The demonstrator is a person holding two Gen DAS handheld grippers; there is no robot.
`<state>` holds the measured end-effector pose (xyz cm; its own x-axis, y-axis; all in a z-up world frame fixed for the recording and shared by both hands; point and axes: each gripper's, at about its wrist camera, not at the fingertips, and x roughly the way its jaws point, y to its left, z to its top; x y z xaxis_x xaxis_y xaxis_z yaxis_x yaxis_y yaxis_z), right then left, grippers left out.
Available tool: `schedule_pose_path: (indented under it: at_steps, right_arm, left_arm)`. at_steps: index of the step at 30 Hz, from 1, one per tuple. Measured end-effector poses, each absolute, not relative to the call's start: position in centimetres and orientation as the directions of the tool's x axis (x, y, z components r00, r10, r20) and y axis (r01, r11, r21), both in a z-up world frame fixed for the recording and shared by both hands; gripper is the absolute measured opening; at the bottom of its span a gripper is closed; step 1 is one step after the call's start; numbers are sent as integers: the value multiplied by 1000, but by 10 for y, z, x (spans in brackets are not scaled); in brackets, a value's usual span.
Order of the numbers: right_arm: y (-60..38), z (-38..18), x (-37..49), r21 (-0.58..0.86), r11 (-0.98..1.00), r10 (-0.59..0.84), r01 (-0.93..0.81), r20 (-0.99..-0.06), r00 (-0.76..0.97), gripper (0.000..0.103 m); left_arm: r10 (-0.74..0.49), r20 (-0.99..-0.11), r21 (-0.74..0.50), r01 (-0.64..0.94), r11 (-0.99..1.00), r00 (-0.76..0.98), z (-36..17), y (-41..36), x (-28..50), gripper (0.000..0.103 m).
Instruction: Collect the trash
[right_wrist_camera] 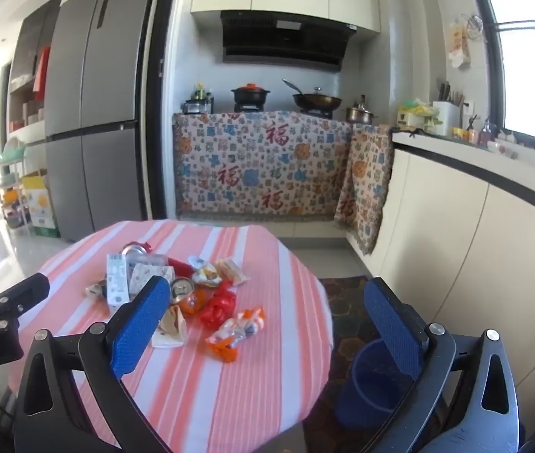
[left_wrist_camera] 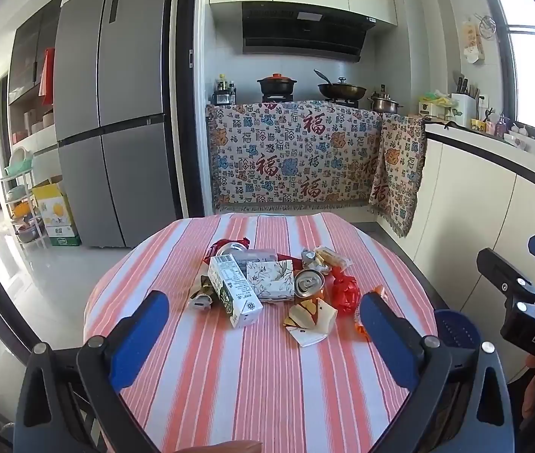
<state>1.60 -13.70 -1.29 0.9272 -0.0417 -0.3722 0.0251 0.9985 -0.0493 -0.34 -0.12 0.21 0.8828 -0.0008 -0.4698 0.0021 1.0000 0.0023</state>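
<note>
The left gripper point(left_wrist_camera: 263, 324) hangs above the near part of the table, its two blue, rough-textured pads spread wide with nothing between them. The right gripper point(right_wrist_camera: 267, 317) is likewise wide apart and empty, off the table's right edge; its right finger point(right_wrist_camera: 395, 324) stands over a round blue plastic bin point(right_wrist_camera: 365, 389) on the floor beside the table.

The round table point(left_wrist_camera: 252, 385) is draped in a woven cloth of orange-pink and white stripes. The trash lies in a loose heap on its middle, ahead of both grippers and touched by neither. Nearest is a folded scrap of white and yellow cardboard point(left_wrist_camera: 311, 321), with a crinkled orange and white wrapper point(right_wrist_camera: 235, 330) just to its right. Behind these lie a small rectangular milk carton point(left_wrist_camera: 231, 288) on its side, a white box with a dark flower print point(left_wrist_camera: 270, 278), a dented metal can point(left_wrist_camera: 308, 282) showing its pull-tab top, and a crumpled shiny red wrapper point(left_wrist_camera: 345, 290). At the far side of the heap are a second can point(left_wrist_camera: 229, 248) among red foil and some pale snack packets point(left_wrist_camera: 328, 256).

Beyond the table, a fringed patterned cloth point(left_wrist_camera: 294, 158) hangs over the stove counter, where a black pot point(left_wrist_camera: 277, 83) and a wok point(left_wrist_camera: 341, 90) sit. A tall grey fridge point(left_wrist_camera: 112, 113) stands to the left.
</note>
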Motion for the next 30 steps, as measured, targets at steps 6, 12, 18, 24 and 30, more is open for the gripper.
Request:
schedule_pose_path:
  at_steps: [6,12,18,24,30]
  right_arm:
    - [-136,-10,14,-50,998,-42,26,-366,929,103]
    - [-135,-9,14,-50,998,-42,25,-365,930,103]
    - [-135,-8,15,-48,998,-47,32,-367,929,103]
    - [-136,-9,14,-47,998,-46,31,-365,930,103]
    - [-136,-11,14,-47,998,-45,30,-364,930,103]
  left_arm:
    - [-1,-470,1,2,1000,883,3,0,-3,103]
    - [0,-470,1,1,1000,883,3,-1,-3,103]
    - [-1,-470,2,2,1000,883,2,-1,-3,103]
    - [-4,-468,3,6,1000,884,6,-1,-4,103]
    - [-5,-469,3,8,1000,883,6,-2,-4,103]
